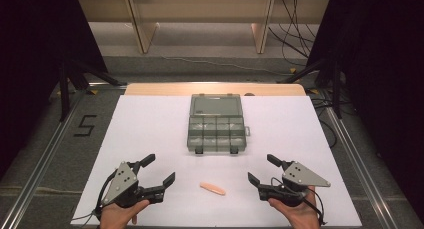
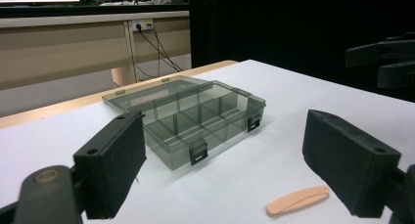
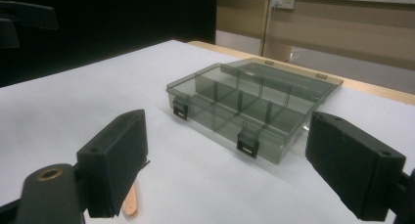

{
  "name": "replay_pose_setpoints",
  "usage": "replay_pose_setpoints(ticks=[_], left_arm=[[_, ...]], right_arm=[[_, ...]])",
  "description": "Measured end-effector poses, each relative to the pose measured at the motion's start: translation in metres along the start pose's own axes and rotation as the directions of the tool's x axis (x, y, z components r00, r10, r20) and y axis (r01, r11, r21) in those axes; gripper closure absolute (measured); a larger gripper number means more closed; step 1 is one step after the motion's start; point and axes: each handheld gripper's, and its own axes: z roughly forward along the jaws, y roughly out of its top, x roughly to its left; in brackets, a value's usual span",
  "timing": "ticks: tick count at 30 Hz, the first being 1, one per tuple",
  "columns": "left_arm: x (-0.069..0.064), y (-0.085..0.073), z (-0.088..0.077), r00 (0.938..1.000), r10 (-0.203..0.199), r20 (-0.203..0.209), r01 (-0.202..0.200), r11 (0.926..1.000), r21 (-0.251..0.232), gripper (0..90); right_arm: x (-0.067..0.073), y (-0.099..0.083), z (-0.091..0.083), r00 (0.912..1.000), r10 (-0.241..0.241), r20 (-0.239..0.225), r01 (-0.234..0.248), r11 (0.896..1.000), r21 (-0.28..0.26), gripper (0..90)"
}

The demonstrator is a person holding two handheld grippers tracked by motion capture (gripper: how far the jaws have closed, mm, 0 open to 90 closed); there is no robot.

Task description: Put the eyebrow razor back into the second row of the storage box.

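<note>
A white table (image 1: 150, 134) fills the middle of a dark room, with a wooden strip along its far edge and grey floor on both sides. A smoky clear compartment box (image 1: 216, 124) sits open at the centre of the far half, its lid laid back toward the far edge — wide bare surface lies to its left and right. A small peach-coloured strip (image 1: 212, 188) lies flat near the near edge, between the two grippers and touching neither. The left gripper (image 1: 159, 170) rests by the near left corner, jaws spread wide with nothing in them; the right gripper (image 1: 262, 169) mirrors it near the near right corner — also released and empty
</note>
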Motion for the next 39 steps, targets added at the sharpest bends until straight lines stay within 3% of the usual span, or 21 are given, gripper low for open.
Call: replay_pose_setpoints(ticks=[14, 20, 22, 23, 25, 32, 34, 35, 36, 37, 39], left_arm=[[0.000, 0.000, 0.000, 1.0000, -0.001, 0.002, 0.001, 1.0000, 0.000, 16.0], [0.000, 0.000, 0.001, 1.0000, -0.001, 0.002, 0.001, 1.0000, 0.000, 16.0], [0.000, 0.000, 0.000, 1.0000, -0.003, 0.001, 0.003, 1.0000, 0.000, 16.0], [0.000, 0.000, 0.000, 1.0000, -0.002, 0.000, 0.002, 1.0000, 0.000, 16.0], [0.000, 0.000, 0.000, 1.0000, -0.003, 0.000, 0.003, 1.0000, 0.000, 16.0], [0.000, 0.000, 0.001, 1.0000, -0.005, -0.002, 0.005, 1.0000, -0.001, 16.0], [0.000, 0.000, 0.001, 1.0000, -0.003, -0.003, 0.003, 1.0000, -0.002, 16.0], [0.000, -0.001, 0.001, 1.0000, -0.004, 0.000, 0.004, 1.0000, -0.007, 16.0], [0.000, 0.000, 0.000, 1.0000, -0.004, -0.003, 0.004, 1.0000, -0.002, 16.0], [0.000, 0.000, 0.001, 1.0000, -0.004, -0.002, 0.004, 1.0000, -0.002, 16.0], [0.000, -0.001, 0.002, 1.0000, -0.006, 0.006, 0.007, 0.9999, -0.013, 16.0]], right_arm=[[0.001, 0.001, 0.006, 0.9993, -0.027, -0.027, 0.028, 0.999, 0.024, 16.5], [0.002, 0.004, 0.010, 0.9953, -0.074, -0.063, 0.077, 0.995, 0.059, 16.0], [0.004, 0.007, 0.014, 0.9904, -0.085, -0.109, 0.098, 0.989, 0.115, 16.1], [0.004, 0.007, 0.014, 0.9904, -0.085, -0.109, 0.098, 0.989, 0.115, 16.1], [0.004, 0.012, 0.018, 0.9859, -0.107, -0.129, 0.127, 0.979, 0.158, 16.3], [0.005, 0.022, 0.029, 0.9766, -0.140, -0.163, 0.177, 0.956, 0.235, 17.8], [0.005, 0.023, 0.030, 0.9747, -0.148, -0.167, 0.186, 0.953, 0.239, 17.7], [0.006, 0.024, 0.032, 0.9730, -0.151, -0.174, 0.193, 0.947, 0.256, 17.8], [0.007, 0.027, 0.038, 0.9651, -0.171, -0.199, 0.224, 0.931, 0.288, 18.2], [0.007, 0.027, 0.038, 0.9651, -0.171, -0.199, 0.224, 0.931, 0.288, 18.2], [0.010, 0.028, 0.042, 0.9604, -0.185, -0.209, 0.244, 0.919, 0.308, 18.7]])
